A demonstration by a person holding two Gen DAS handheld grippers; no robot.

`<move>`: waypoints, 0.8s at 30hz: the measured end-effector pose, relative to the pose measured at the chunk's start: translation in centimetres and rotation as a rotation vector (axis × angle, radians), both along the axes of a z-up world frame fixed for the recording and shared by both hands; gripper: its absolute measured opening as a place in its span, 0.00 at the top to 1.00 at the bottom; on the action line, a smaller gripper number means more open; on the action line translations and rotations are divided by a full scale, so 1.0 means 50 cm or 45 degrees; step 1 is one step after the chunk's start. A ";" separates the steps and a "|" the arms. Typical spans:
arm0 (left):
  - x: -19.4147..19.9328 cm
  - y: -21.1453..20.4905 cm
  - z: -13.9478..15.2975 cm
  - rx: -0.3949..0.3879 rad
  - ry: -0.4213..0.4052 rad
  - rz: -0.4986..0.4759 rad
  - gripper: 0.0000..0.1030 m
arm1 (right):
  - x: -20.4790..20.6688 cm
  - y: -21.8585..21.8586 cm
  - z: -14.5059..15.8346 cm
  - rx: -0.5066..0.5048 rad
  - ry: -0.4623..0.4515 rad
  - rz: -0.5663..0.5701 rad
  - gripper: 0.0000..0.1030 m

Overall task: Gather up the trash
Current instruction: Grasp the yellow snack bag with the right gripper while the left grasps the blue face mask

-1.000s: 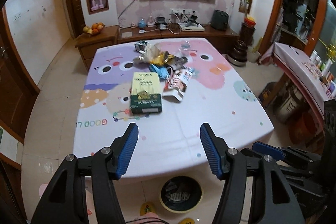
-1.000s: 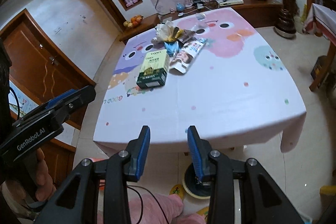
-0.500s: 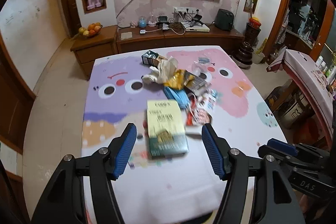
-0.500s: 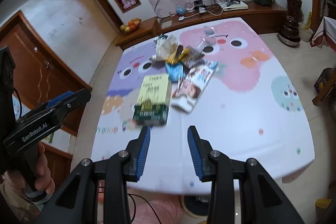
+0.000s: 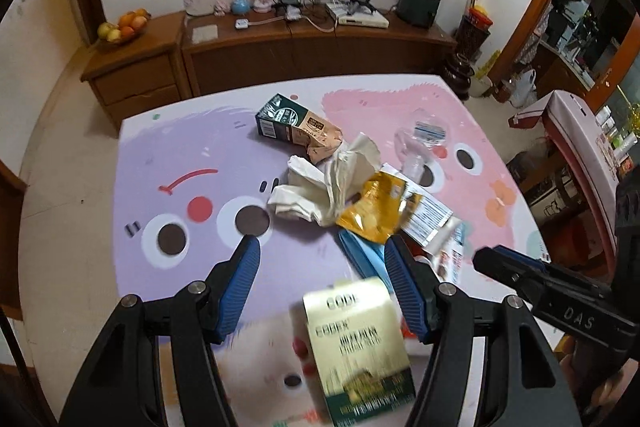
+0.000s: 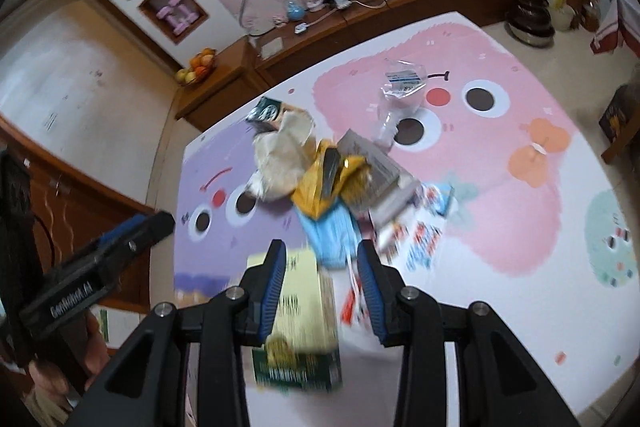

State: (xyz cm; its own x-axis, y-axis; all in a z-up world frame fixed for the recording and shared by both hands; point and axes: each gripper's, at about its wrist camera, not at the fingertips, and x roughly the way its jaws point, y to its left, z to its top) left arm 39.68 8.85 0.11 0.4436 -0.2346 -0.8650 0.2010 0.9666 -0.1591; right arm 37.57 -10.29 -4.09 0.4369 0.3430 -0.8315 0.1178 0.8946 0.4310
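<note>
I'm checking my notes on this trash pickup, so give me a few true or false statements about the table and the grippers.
1. Both grippers, left gripper and right gripper, are empty. True.
2. The gold snack wrapper lies in the pile. True.
3. The green and cream box stands upright. False: it lies flat.
4. The crumpled tissue lies on the floor. False: it lies on the tablecloth.

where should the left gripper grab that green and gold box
Across its two long side edges, near the gold upper half, coming down from above. The green and gold box lies flat on the tablecloth, apart from the trash pile, and looks narrower than the open left gripper.
</note>
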 end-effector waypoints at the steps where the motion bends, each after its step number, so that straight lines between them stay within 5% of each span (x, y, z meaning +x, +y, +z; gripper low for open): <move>1: 0.015 -0.001 -0.014 0.000 0.013 -0.008 0.39 | 0.014 0.002 -0.011 0.005 0.015 -0.010 0.64; 13: 0.075 0.000 -0.145 -0.088 0.212 -0.051 0.39 | 0.118 0.029 -0.153 0.134 0.198 -0.097 0.64; 22: 0.085 0.010 -0.174 -0.146 0.262 -0.034 0.39 | 0.144 0.052 -0.203 0.171 0.208 -0.119 0.64; 24: 0.088 0.012 -0.178 -0.161 0.272 -0.024 0.39 | 0.144 0.055 -0.201 0.177 0.170 -0.116 0.75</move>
State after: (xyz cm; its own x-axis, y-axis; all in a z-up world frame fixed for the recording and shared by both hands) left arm 44.10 9.46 -8.77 0.2481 -0.3534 -0.9020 0.1676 0.9327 -0.3194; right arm 44.79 -7.53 -14.15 0.3607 0.4229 -0.8313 0.2595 0.8106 0.5250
